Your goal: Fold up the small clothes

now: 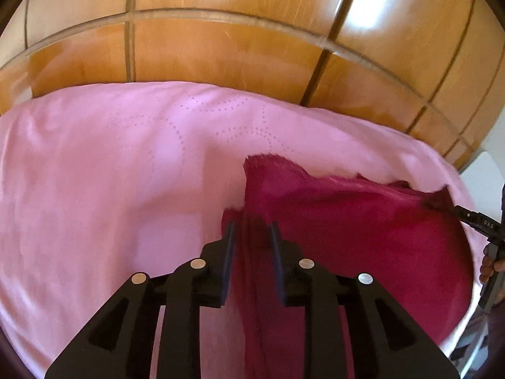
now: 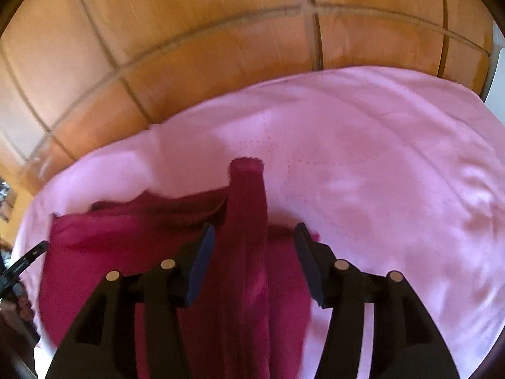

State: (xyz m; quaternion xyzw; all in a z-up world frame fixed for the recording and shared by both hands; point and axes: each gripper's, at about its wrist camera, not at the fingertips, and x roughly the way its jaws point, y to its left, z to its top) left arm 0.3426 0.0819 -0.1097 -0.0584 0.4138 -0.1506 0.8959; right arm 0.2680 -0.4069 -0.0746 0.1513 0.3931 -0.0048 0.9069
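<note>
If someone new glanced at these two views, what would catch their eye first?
Surely the dark magenta garment, vivid on the pale pink sheet and stretched between the left gripper and right gripper. Then the glossy orange wooden panels behind the bed.

Magenta garment (image 1: 363, 237) on pink dotted-pattern sheet (image 1: 110, 173); orange-brown wood panelling (image 1: 221, 50).

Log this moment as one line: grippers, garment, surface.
left gripper: shut on magenta garment | right gripper: open, garment strip between fingers | garment partly lifted over pink sheet
</note>
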